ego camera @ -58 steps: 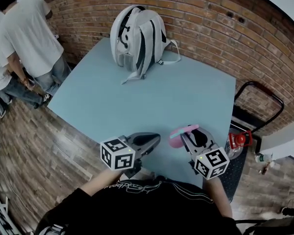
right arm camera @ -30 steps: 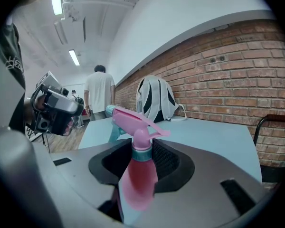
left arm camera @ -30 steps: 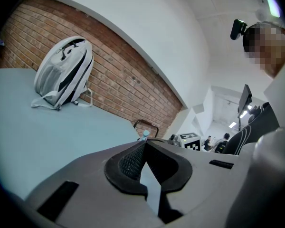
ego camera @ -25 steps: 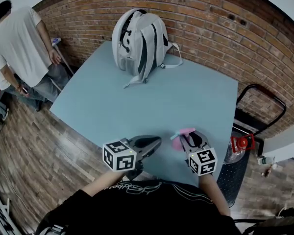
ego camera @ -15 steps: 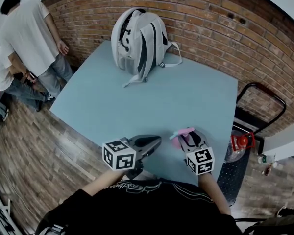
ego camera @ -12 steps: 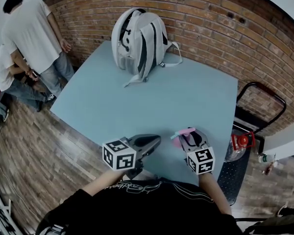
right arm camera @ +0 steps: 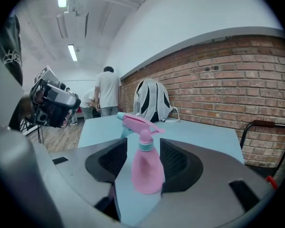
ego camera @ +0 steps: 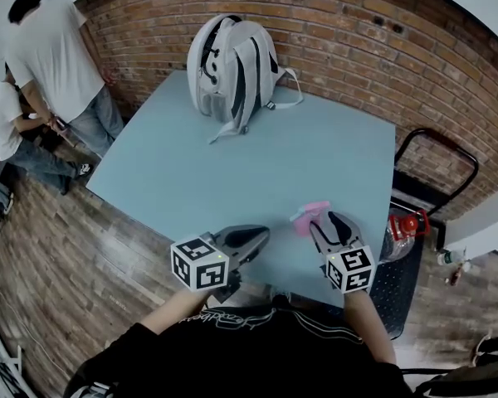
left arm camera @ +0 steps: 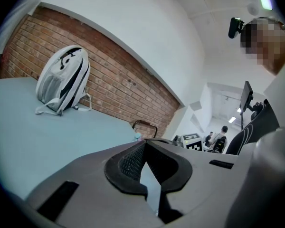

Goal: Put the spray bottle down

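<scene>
- Off the desk's [ego camera: 232,164] left edge, two people [ego camera: 54,56] stand on the wood floor. They are well apart from the work and take no part in it.
- A grey-and-white backpack [ego camera: 232,65] stands upright at the far edge, close to the brick wall. That leaves the wide middle of the desk bare for setting things down.
- The left gripper [ego camera: 261,237] hangs over the near edge with its jaws drawn together at the tips and nothing between them. It looks parked out of the way, since this step needs only one hand.
- The pink spray bottle [right arm camera: 146,167] stands upright on its base on the desk, close to the near edge and towards the near right corner. Its trigger head points to the left in the right gripper view.
- The right gripper [ego camera: 325,222] has just been opening its jaws. They are now spread wide with the bottle between them, a clear gap on the left side and the right pad close by. The bottle seems to carry its own weight, so the putting-down looks as good as done. What remains, by my reckoning, is a straight pull back that clears the trigger head.
- Past the right edge, a black-framed trolley [ego camera: 436,152] sits on the floor.
</scene>
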`<control>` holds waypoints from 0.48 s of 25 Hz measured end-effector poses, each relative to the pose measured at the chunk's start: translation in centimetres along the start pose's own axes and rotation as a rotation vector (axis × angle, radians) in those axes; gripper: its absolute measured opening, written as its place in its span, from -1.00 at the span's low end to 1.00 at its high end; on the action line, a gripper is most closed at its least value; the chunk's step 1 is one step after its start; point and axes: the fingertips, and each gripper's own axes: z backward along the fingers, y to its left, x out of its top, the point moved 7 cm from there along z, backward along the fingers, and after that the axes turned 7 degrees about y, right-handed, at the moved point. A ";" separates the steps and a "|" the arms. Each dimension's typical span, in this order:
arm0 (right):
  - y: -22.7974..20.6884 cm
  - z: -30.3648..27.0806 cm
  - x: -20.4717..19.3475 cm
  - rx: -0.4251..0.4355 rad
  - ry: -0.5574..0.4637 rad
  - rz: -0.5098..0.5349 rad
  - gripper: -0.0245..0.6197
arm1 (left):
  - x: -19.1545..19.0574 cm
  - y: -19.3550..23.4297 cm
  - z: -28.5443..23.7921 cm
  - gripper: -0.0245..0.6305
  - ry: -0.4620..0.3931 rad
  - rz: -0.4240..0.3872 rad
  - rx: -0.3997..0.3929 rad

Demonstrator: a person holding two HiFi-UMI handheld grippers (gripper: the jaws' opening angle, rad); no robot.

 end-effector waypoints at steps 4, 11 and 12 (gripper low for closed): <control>2.2 4.1 1.2 0.004 -0.070 -0.032 -0.39 | 0.0 -2.3 1.7 -0.90 -0.028 -0.049 -0.023; 9.0 12.1 3.2 0.168 -0.183 -0.109 -0.40 | -1.1 -7.9 5.1 -0.90 -0.057 -0.138 -0.102; 10.1 13.1 3.3 0.190 -0.199 -0.109 -0.40 | -1.3 -8.8 5.7 -0.90 -0.058 -0.150 -0.115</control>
